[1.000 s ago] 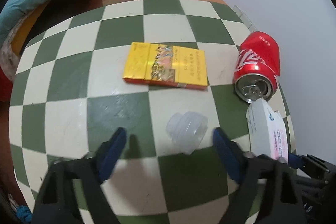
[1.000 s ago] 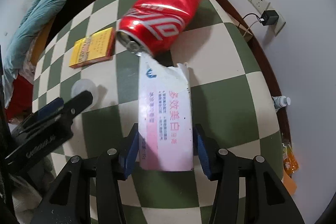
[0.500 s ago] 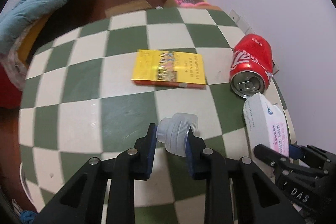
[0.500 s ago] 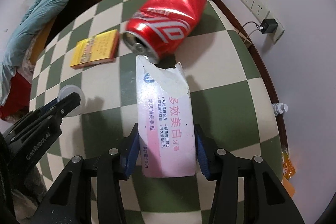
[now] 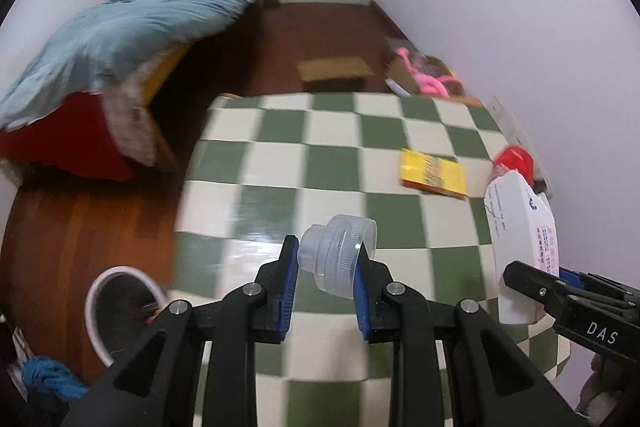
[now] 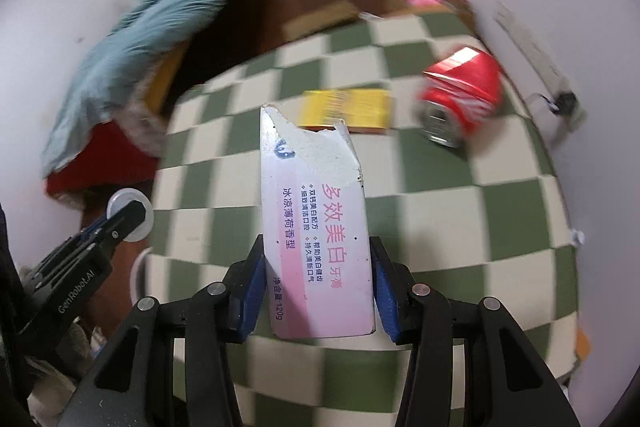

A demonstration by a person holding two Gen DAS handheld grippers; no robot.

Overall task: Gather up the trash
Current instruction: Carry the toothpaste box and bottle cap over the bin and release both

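Observation:
My left gripper (image 5: 325, 267) is shut on a clear plastic cap (image 5: 338, 255) and holds it above the green-and-white checkered table (image 5: 280, 167). My right gripper (image 6: 318, 291) is shut on a torn white-and-pink toothpaste box (image 6: 316, 227), lifted off the table; the box also shows in the left wrist view (image 5: 524, 243). A yellow packet (image 5: 434, 177) and a crushed red cola can (image 6: 464, 99) lie on the table's far right side. A white-rimmed bin (image 5: 120, 311) stands on the floor at the table's left.
A bed with a light blue blanket (image 5: 132, 23) and red side stands to the left. Cardboard boxes (image 5: 332, 71) and pink items (image 5: 428, 83) lie on the wooden floor beyond the table. A wall with sockets (image 6: 536, 51) runs along the right.
Both grippers have lifted up and back from the table with their loads. The left gripper closed on the cap a second ago. The views now swing left, showing the bin.

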